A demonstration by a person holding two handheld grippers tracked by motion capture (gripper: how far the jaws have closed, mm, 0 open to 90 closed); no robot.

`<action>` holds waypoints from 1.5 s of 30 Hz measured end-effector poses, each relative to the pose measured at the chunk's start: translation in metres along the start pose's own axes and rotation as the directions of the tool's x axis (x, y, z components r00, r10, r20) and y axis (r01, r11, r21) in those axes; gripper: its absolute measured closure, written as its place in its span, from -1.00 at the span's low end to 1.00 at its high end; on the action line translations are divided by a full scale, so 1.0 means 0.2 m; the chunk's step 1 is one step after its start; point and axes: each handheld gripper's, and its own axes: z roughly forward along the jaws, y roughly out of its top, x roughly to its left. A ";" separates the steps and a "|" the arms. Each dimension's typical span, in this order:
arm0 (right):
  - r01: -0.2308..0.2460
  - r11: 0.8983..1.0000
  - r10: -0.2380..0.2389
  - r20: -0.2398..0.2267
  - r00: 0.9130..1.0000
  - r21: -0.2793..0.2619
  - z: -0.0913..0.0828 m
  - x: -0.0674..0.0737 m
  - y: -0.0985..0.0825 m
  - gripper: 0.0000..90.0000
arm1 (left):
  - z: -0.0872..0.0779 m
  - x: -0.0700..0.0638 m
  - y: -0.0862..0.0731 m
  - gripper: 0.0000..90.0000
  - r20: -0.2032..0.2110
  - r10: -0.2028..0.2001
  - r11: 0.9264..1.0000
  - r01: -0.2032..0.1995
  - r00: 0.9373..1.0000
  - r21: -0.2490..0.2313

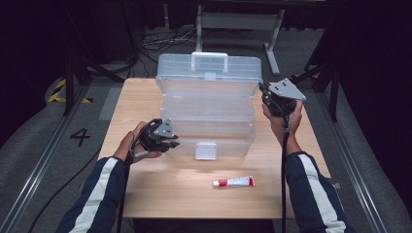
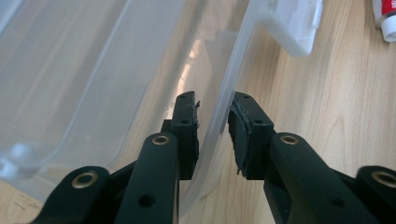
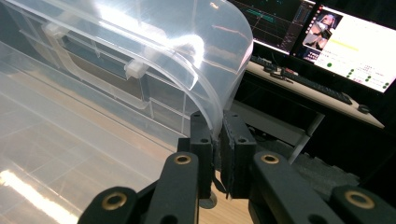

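A clear plastic toolbox [image 1: 209, 128] stands open on the wooden table [image 1: 155, 194], its lid [image 1: 209, 75] raised at the back. My left gripper [image 1: 174, 141] is at the box's front left corner. In the left gripper view its jaws [image 2: 214, 105] straddle the thin box wall [image 2: 233, 70] with a gap on each side, so it is open. My right gripper [image 1: 265, 92] is at the lid's right end. In the right gripper view it [image 3: 215, 119] is shut on the lid's curved edge [image 3: 229, 70].
A small red and white tube [image 1: 234, 182] lies on the table in front of the box, also at the left gripper view's top right corner [image 2: 385, 18]. The box's white latch [image 1: 205, 150] hangs at its front. Monitors [image 3: 355, 42] and a desk stand beyond the table.
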 end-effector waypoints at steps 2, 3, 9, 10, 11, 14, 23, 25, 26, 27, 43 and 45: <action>-0.005 1.000 0.005 0.002 1.000 0.005 0.01 0.00 0.01 0.88 | 0.00 0.00 0.01 0.58 -0.003 0.004 1.000 -0.004 1.000 0.000; -0.005 1.000 0.005 0.002 1.000 0.005 0.01 0.00 0.01 0.88 | 0.01 -0.01 0.02 0.58 -0.003 0.011 1.000 -0.011 1.000 0.009; -0.009 1.000 0.009 0.000 1.000 0.017 0.02 -0.01 0.02 0.88 | 0.03 -0.03 0.07 0.58 -0.015 0.035 0.999 -0.034 0.999 0.040; -0.007 1.000 0.007 -0.003 1.000 0.021 0.02 -0.01 0.03 0.88 | 0.03 -0.03 0.07 0.60 -0.020 0.045 0.998 -0.044 0.999 0.040; -0.006 1.000 0.006 -0.005 1.000 0.023 0.02 -0.01 0.03 0.88 | 0.03 -0.03 0.08 0.60 -0.020 0.050 0.998 -0.049 0.999 0.040; -0.005 1.000 0.005 -0.011 1.000 0.028 0.02 -0.02 0.03 0.88 | 0.05 -0.03 0.10 0.61 0.003 0.059 0.997 -0.059 0.998 0.045; -0.003 0.999 0.003 -0.016 1.000 0.033 0.03 -0.03 0.04 0.88 | 0.08 0.00 0.11 0.72 0.053 0.065 0.996 -0.067 0.996 0.052; -0.010 0.999 0.010 -0.018 1.000 0.037 0.04 -0.03 0.04 0.88 | 0.08 0.00 0.11 0.73 0.065 0.063 0.997 -0.066 0.996 0.048; -0.014 0.999 0.015 -0.021 1.000 0.037 0.05 -0.04 0.04 0.88 | 0.08 0.01 0.11 0.74 0.077 0.067 0.996 -0.071 0.995 0.047; -0.019 0.999 0.020 -0.021 1.000 0.037 0.05 -0.05 0.05 0.89 | 0.08 0.02 0.11 0.75 0.092 0.066 0.997 -0.070 0.994 0.045; -0.042 0.998 0.043 -0.017 0.999 0.047 0.09 -0.07 0.07 0.89 | 0.09 0.03 0.09 0.77 0.107 0.074 0.997 -0.077 0.991 0.023; -0.039 0.998 0.039 -0.014 0.999 0.049 0.09 -0.06 0.07 0.89 | 0.09 0.03 0.09 0.78 0.110 0.077 0.997 -0.080 0.991 0.022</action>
